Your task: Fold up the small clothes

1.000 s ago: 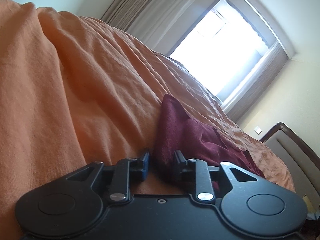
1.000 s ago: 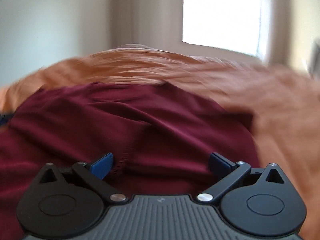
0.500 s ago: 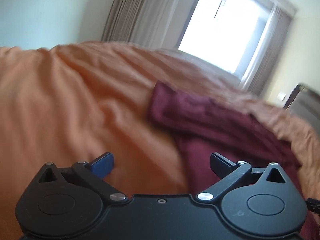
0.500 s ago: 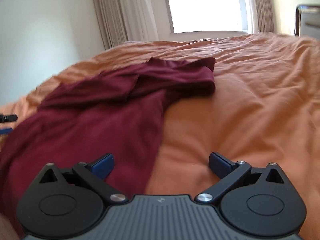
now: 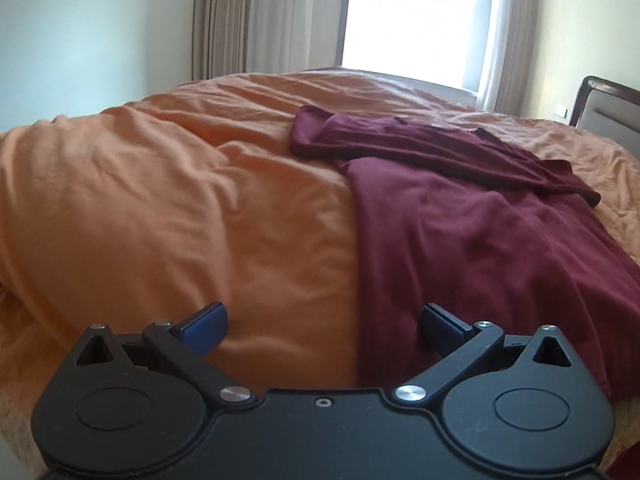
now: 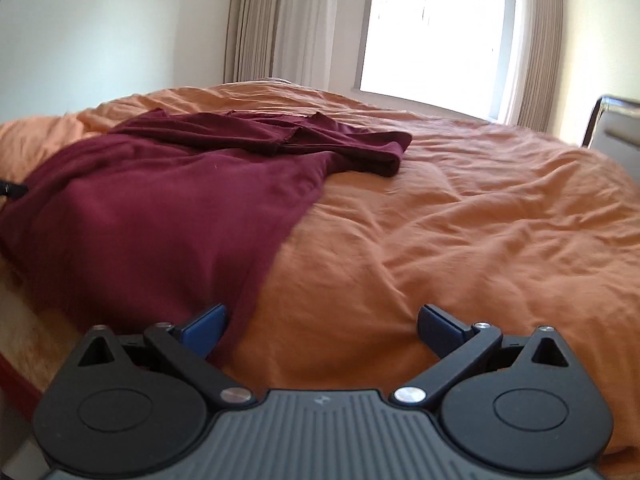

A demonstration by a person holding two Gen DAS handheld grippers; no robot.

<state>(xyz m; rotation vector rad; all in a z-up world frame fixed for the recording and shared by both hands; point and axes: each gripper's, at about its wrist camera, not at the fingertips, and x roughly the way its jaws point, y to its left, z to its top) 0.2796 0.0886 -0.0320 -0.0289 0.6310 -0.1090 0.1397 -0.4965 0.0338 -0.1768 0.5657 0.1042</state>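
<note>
Left wrist view shows the maroon garment lying on the orange duvet, filling the right half of the frame from the centre down to the lower right edge. Its far end is already turned back on itself: a doubled band of cloth runs across the upper centre, lying on top of the flat body below it. In the right wrist view the same garment sits in the left half of the frame, the folded band across its top, the near hem running toward the lower left.

Judging by this, one fold is made and the piece is still long; at least another fold, bringing the near end up, seems left to do.

Both grippers are empty. The left gripper stands wide apart at the bottom of its frame, straddling the garment's left edge without touching it. The right gripper is equally wide, its left finger just beside the cloth's right edge.

No containers appear; only the bed, curtains, a window and a headboard.
</note>
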